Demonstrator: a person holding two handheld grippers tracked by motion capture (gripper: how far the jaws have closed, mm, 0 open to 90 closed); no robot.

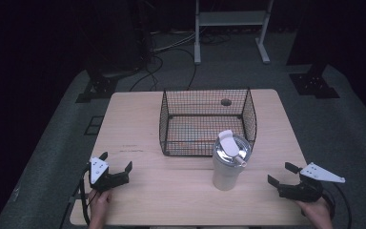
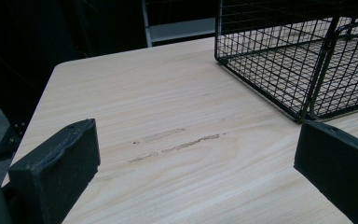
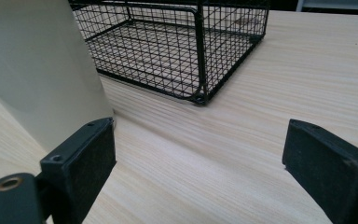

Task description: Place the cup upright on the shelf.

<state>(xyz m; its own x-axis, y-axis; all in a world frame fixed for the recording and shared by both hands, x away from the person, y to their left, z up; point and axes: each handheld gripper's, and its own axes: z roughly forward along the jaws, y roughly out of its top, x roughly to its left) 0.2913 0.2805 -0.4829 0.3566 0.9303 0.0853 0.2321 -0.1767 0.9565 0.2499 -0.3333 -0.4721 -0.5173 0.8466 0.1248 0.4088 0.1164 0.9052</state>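
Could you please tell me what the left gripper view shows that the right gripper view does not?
The left gripper view alone shows dark scuff marks on the wood and the table's far rounded corner, with the left gripper open. The right gripper view alone shows the cream tumbler's side beside the open right gripper. Both share the black wire basket, seemingly empty, and the light wooden tabletop.
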